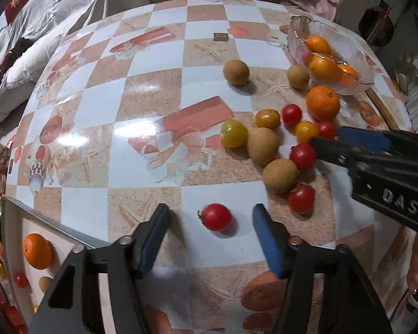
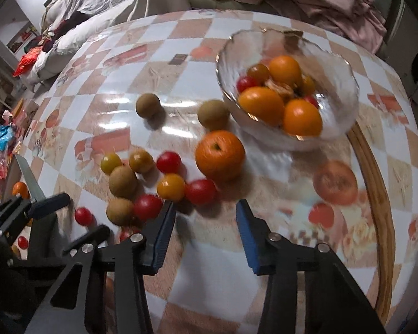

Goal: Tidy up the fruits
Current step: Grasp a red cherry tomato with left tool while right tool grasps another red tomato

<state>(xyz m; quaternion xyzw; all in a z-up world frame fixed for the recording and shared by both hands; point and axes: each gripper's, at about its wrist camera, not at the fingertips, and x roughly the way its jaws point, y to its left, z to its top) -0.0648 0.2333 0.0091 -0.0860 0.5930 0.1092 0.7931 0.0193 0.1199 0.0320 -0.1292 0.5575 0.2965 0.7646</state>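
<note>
Red tomato (image 1: 216,217), orange-and-white checked tablecloth (image 1: 153,89), blue tool pads (image 1: 267,239)

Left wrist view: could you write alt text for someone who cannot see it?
A small red cherry tomato lies on a checkered tabletop between the left gripper's open blue-padded jaws. Beyond it, brown, yellow and red fruits cluster near a clear glass bowl of oranges.

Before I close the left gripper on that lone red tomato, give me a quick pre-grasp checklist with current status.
1. Red tomato sits between the left gripper pads: ok.
2. Pads not yet pressing the tomato, gaps show on both sides: ok.
3. Nothing else between the jaws: ok.
4. Right gripper empty, jaws apart over bare table: ok.
5. Glass bowl has room for more fruit: ok.
6. Left fingertips low enough to reach the tomato's middle: cannot tell.
</note>
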